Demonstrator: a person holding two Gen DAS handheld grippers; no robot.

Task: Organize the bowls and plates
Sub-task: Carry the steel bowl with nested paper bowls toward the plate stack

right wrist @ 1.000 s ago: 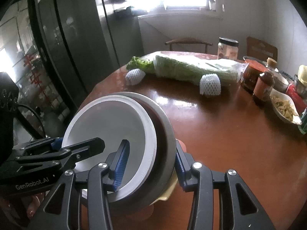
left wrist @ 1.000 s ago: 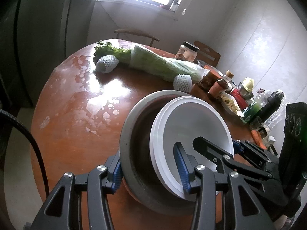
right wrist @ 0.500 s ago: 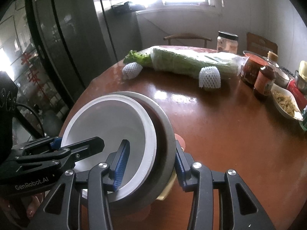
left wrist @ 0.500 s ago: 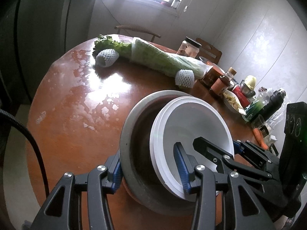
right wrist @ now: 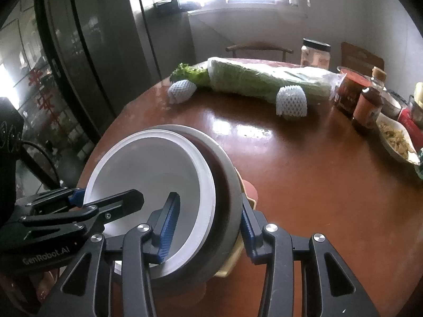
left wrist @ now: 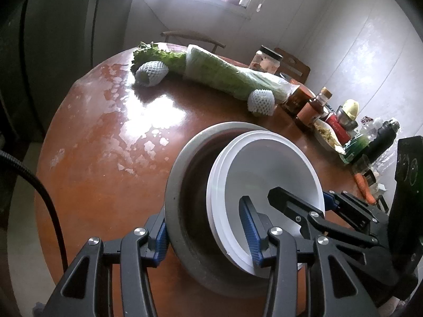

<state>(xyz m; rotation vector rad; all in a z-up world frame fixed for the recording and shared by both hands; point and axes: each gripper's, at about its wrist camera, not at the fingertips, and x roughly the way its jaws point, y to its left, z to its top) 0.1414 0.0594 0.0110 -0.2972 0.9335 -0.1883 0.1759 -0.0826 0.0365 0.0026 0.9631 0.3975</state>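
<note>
left gripper [left wrist: 206,235]: black plastic linkage arms, lower centre of its own view
left pads [left wrist: 249,227]: ribbed blue strips lining both fingers
screws [left wrist: 140,231]: round silver heads at each pivot
cable [left wrist: 34,185]: thick, black, curving down the left edge
right gripper [right wrist: 208,227]: same black frame, blue ribbed pads, silver pivots
marking [right wrist: 46,253]: grey "GenRobot.AI" lettering on the black housing, lower left of the right wrist view

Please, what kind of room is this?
Most likely a home kitchen or dining area: a round reddish-brown wooden table carries a long bagged green cabbage, brown sauce bottles and jars, and a tall dark refrigerator stands by the window.
</note>
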